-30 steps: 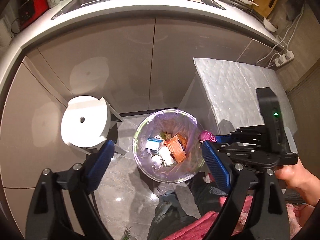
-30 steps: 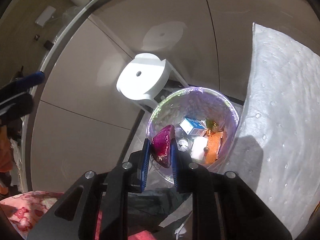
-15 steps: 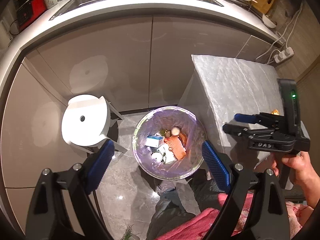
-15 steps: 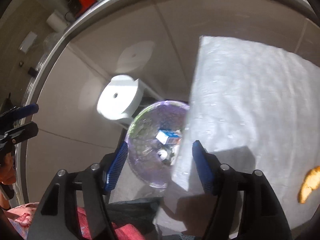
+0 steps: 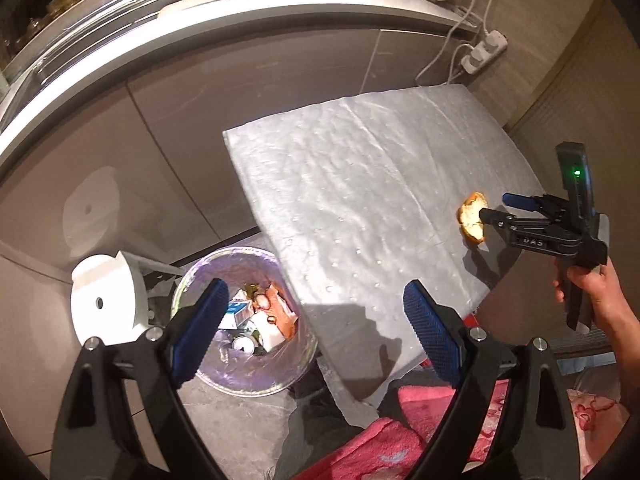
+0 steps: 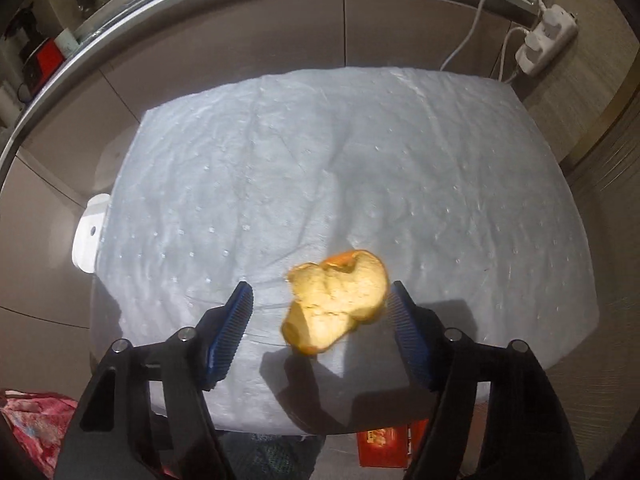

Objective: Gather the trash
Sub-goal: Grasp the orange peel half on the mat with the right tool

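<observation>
A yellow-orange piece of fruit peel (image 6: 336, 300) lies on the white padded cloth of the table (image 6: 320, 140). My right gripper (image 6: 320, 308) points down over it with the peel between its jaws. The jaws are closing; the left pad stands clear of the peel and the right pad is close beside it. In the left wrist view the peel (image 5: 473, 218) sits just ahead of the right gripper (image 5: 494, 205). My left gripper (image 5: 316, 300) hangs open and empty over the table's near corner. Below it stands the bin (image 5: 240, 380), lined with a purple bag and holding several scraps.
A white round stool (image 5: 104, 300) stands left of the bin against the cabinet doors. A power strip (image 6: 548, 36) with cables hangs at the back right. A red box (image 6: 384, 444) lies under the table's near edge. A person's hand (image 5: 592, 292) holds the right gripper.
The right gripper let a purple scrap go into the bin, opened, and swung right over the table to the peel. The left gripper also shifted right, staying open.
</observation>
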Action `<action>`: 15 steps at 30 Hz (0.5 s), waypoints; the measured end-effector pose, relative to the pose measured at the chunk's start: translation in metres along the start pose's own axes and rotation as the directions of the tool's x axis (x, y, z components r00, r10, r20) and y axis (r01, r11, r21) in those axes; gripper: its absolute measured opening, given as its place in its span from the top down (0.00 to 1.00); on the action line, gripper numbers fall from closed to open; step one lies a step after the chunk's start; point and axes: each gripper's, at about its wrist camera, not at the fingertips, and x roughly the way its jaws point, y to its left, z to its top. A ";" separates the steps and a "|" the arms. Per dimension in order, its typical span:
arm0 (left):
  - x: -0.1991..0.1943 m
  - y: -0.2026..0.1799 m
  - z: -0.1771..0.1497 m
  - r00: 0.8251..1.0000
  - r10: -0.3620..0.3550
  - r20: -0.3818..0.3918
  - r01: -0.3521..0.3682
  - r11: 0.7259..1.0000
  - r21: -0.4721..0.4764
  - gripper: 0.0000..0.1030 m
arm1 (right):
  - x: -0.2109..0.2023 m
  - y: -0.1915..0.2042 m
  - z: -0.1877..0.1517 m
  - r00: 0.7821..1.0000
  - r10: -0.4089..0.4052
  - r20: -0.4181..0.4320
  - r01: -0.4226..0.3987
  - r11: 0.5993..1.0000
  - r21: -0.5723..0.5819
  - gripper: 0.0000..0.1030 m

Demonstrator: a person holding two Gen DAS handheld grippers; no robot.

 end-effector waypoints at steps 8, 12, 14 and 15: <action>0.017 -0.042 0.022 1.000 0.015 -0.020 -0.015 1.000 -0.021 0.17 | 0.027 -0.038 0.004 0.997 0.070 -0.044 -0.070 0.998 0.011 0.45; 0.024 -0.055 0.028 0.999 0.027 -0.026 -0.027 0.999 -0.027 0.17 | 0.030 -0.036 0.010 0.994 0.097 -0.054 -0.098 0.995 -0.025 0.46; 0.027 -0.061 0.030 0.999 0.030 -0.030 -0.031 0.999 -0.024 0.17 | 0.033 -0.035 0.011 0.992 0.106 -0.062 -0.109 0.993 -0.043 0.47; 0.029 -0.064 0.032 0.999 0.029 -0.031 -0.030 0.999 -0.022 0.17 | 0.034 -0.034 0.011 0.992 0.110 -0.066 -0.114 0.992 -0.051 0.47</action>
